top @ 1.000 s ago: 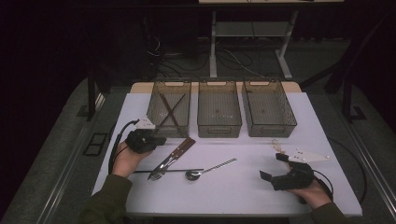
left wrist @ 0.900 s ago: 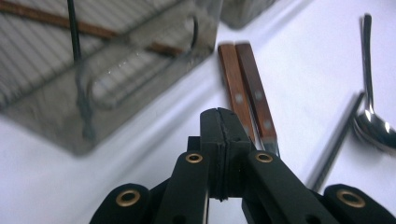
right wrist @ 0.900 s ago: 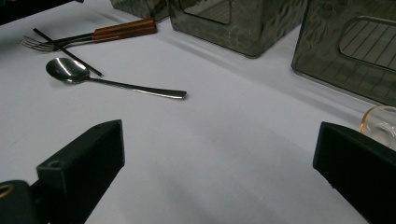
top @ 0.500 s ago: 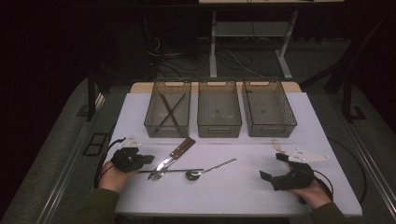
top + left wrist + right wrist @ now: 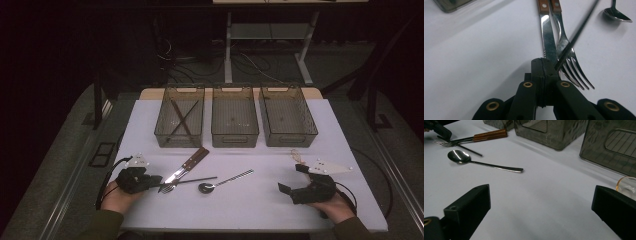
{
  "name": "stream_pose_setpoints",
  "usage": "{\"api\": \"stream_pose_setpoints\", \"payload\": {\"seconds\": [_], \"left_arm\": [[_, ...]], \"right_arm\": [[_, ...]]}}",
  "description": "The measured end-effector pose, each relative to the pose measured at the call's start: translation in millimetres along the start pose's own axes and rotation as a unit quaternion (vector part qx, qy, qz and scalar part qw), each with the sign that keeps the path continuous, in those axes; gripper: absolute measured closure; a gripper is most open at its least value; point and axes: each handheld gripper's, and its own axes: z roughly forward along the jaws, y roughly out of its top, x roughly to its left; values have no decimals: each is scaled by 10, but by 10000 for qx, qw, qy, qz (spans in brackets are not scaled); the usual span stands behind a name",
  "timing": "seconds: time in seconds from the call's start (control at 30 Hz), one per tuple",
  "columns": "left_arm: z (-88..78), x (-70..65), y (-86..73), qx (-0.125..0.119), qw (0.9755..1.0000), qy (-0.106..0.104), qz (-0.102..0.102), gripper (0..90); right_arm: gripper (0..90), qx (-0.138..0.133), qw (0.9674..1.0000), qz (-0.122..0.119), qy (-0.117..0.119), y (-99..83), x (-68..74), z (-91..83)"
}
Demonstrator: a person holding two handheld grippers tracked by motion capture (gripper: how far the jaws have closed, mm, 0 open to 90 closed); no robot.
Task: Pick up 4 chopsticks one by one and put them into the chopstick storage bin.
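1. Chopstick [image 5: 574,37]: thin, black, straight, lying slantwise over the shiny steel fork [image 5: 567,55] beside the wood-handled knife [image 5: 547,37]
2. Left gripper [image 5: 541,62]: low, level, jaws pressed together at its near end
3. Right gripper [image 5: 292,180]: resting, jaws wide apart, empty

Nothing legible is showing on my screens.

I am looking over the three grey bins [image 5: 234,123], the wooden-handled knife [image 5: 547,35] and fork [image 5: 566,47], the spoon [image 5: 461,157] and the white table [image 5: 260,200], and I am finding no lettering, brand, number or sign on any of them; the brass rivets on the black gripper parts are carrying no markings that I can read either.
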Motion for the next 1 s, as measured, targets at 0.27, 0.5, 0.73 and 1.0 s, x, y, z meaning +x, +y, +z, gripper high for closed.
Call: {"api": "stream_pose_setpoints", "payload": {"seconds": [0.27, 0.5, 0.73, 1.0], "left_arm": [[-25, -44, -38, -22, 10000, -55, -10, 900], [-33, -41, -49, -97, 9999, -47, -27, 898], [-56, -30, -14, -319, 9995, -33, -10, 823], [-3, -93, 111, -582, 9978, -293, 102, 744]], "right_arm": [[18, 7, 10000, -5, -4, -1, 1, 1], [18, 18, 10000, -4, -2, -1, 3, 4], [18, 29, 10000, -4, -3, -1, -1, 9], [18, 43, 10000, -9, 4, -4, -1, 17]]}}
